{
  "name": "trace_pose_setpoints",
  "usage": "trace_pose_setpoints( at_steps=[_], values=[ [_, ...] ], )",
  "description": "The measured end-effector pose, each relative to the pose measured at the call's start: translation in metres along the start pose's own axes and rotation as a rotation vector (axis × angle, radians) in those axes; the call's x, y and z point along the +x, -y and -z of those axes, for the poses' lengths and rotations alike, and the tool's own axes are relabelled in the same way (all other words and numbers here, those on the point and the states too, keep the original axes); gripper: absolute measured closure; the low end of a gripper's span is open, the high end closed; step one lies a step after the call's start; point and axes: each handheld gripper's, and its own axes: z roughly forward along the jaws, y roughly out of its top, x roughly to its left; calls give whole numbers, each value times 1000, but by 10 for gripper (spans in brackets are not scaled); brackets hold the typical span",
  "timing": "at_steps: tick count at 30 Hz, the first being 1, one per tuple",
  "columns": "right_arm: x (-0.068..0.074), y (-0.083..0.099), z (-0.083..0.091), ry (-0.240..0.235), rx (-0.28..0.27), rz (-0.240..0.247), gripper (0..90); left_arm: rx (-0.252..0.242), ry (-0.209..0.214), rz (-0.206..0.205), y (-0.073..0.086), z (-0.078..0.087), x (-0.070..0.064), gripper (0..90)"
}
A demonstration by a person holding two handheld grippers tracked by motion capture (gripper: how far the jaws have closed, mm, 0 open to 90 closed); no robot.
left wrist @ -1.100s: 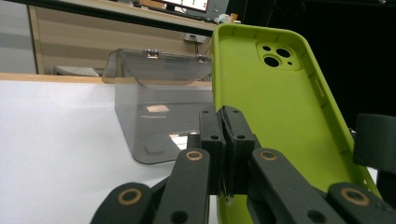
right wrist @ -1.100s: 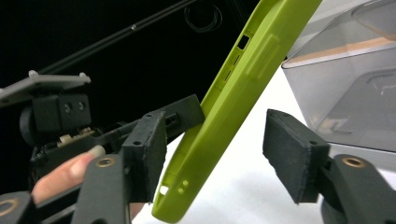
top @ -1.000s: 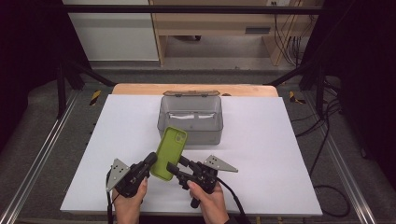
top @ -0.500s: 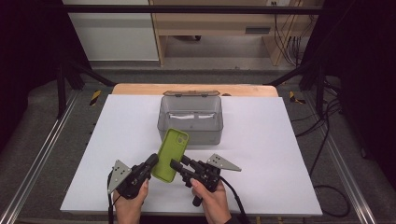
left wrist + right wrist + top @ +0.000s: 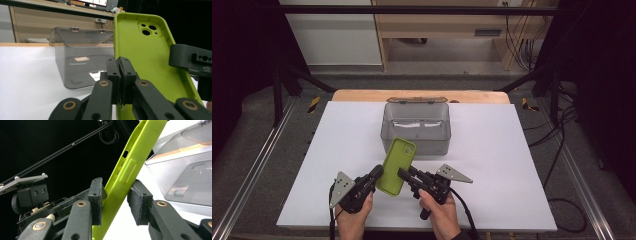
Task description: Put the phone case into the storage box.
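A lime-green phone case (image 5: pixel 397 165) hangs tilted above the table's near middle, its hollow inner side and camera cut-outs facing up. My left gripper (image 5: pixel 377 173) is shut on its lower left edge; in the left gripper view the jaws (image 5: pixel 119 66) pinch the case (image 5: pixel 150 62) rim. My right gripper (image 5: pixel 404 174) holds the opposite long edge. In the right gripper view the case (image 5: pixel 130 165) runs slantwise between the two pads (image 5: pixel 116 195), which press its sides. A hand holds each gripper.
A grey translucent box (image 5: pixel 416 131) stands just beyond the case, its lid open and tipped back, with a pale slip on its floor. It appears close ahead in both gripper views (image 5: pixel 82 67) (image 5: pixel 185 177). The white tabletop (image 5: pixel 512 165) spreads around.
Both grippers and the case have shifted slightly forward toward the box. The grips look the same.
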Motion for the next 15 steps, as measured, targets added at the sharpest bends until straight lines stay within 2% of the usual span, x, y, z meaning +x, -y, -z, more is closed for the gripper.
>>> trace_pose_setpoints(
  at_steps=[5, 10, 15],
  values=[
    [-2, 1, 1, 0, -3, 2, 713, 25, 7, -4, 3, -3, -1, 880],
    [-4, 1, 3, -1, -7, -16, 769, 41, 8, -5, 6, -7, -2, 879],
    [-4, 1, 4, -6, 0, -12, 772, 48, 9, -5, 8, -7, -3, 879]
  ],
)
